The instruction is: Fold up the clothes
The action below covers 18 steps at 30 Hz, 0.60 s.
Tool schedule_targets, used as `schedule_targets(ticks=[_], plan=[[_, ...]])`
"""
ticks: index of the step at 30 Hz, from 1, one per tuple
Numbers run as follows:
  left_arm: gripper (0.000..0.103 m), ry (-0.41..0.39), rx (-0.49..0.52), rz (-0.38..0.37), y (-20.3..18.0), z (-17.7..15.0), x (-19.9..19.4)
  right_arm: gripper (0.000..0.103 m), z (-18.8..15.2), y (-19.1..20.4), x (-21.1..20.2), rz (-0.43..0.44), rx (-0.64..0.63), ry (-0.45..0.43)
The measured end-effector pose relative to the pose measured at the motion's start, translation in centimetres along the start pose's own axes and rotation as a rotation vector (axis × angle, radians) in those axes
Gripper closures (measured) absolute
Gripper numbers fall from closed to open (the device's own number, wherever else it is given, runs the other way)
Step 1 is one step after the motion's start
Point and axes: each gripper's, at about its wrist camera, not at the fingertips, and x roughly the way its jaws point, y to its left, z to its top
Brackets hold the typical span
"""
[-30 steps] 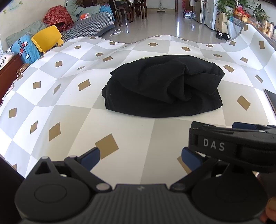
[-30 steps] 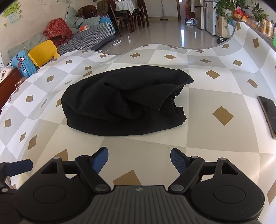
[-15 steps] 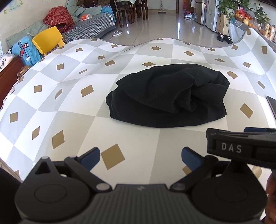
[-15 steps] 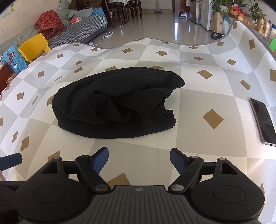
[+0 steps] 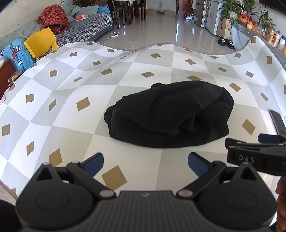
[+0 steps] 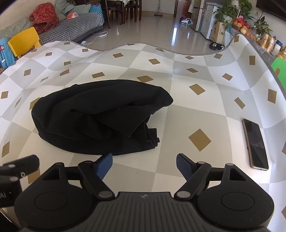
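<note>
Now black garment (image 5: 169, 114) bunched on table (image 5: 71, 125), both grippers w/ fingers spread, empty.

A lived-in home: beyond the checked tablecloth (image 5: 75, 100) stand a sofa (image 5: 84, 32), yellow child's chair (image 5: 42, 43), dining chairs (image 6: 123, 10), fridge (image 5: 211, 14) and slippers (image 5: 226, 42).

your left gripper (image 5: 145, 163) hangs with its blue fingers spread wide, nothing between them. your right gripper (image 6: 144, 163) sits just to its right, side by side, jaws likewise apart and holding nothing.
</note>
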Motion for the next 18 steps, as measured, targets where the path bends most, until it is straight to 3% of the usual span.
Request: schedule_targets(ticks=[12,18], plan=[[0.002,-0.026,-0.003,0.042,-0.4,5.0,3.0,0.025,0.5,-1.0,0.7,0.014,0.001,0.032],[0.001,-0.034,-0.01,0.078,-0.9,5.4,5.6,0.025,0.5,-1.2,1.2,0.004,0.007,0.041]])
